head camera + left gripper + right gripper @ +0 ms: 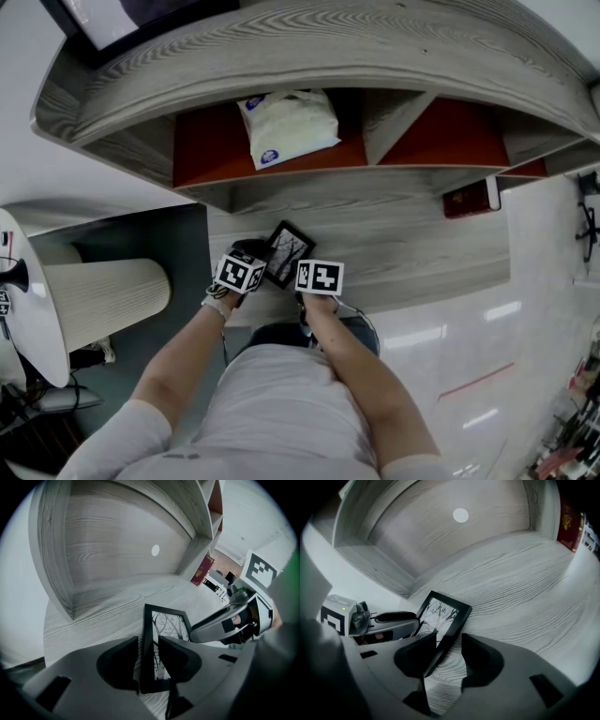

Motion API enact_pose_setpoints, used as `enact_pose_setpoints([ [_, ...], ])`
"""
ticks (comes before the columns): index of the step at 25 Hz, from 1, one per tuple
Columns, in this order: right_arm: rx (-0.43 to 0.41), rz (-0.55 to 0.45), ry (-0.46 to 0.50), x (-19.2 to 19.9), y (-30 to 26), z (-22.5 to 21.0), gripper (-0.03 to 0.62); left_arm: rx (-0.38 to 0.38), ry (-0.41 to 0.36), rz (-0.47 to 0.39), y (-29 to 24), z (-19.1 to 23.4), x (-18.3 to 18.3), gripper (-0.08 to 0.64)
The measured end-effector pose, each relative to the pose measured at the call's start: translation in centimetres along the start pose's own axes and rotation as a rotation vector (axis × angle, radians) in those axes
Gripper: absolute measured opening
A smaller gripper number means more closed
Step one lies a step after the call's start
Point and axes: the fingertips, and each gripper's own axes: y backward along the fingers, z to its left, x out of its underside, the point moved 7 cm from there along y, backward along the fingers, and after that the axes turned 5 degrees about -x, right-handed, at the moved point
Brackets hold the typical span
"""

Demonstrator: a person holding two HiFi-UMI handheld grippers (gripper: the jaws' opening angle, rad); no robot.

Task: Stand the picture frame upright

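Your left gripper [149,643] and right gripper [450,638] jaws stand open, just straddling the picture frame [286,251] edge unclamped, so it could flop flat.

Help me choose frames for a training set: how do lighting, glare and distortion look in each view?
Head view: strong fisheye bows the shelf unit into an arc, and glare streaks the glossy floor. Left gripper view: black vignetted corners, picture frame sharp. Right gripper view: same vignette, soft even light, no harsh shadows.
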Motion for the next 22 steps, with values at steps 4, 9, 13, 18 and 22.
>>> enact_pose_setpoints([
  [4,0.027,0.021,0.050,-0.4,-0.5,0.5,0.170,0.003,0.020,-0.009,-0.1,0.0,0.1,0.123],
  [9,0.065,0.037,0.066,-0.4,-0.5,0.6,0.150,0.001,0.048,-0.023,-0.1,0.0,0.3,0.121],
  [13,0.046,0.034,0.076,-0.4,-0.4,0.4,0.146,-0.013,0.068,-0.036,0.0,-0.3,0.5,0.118],
  [18,0.015,-0.007,0.085,-0.7,-0.1,0.0,0.143,-0.001,0.121,-0.060,0.2,-0.6,0.8,0.117],
  [22,0.010,-0.032,0.178,-1.7,0.6,-0.2,0.137,0.005,0.157,-0.114,0.6,-0.8,0.3,0.117],
])
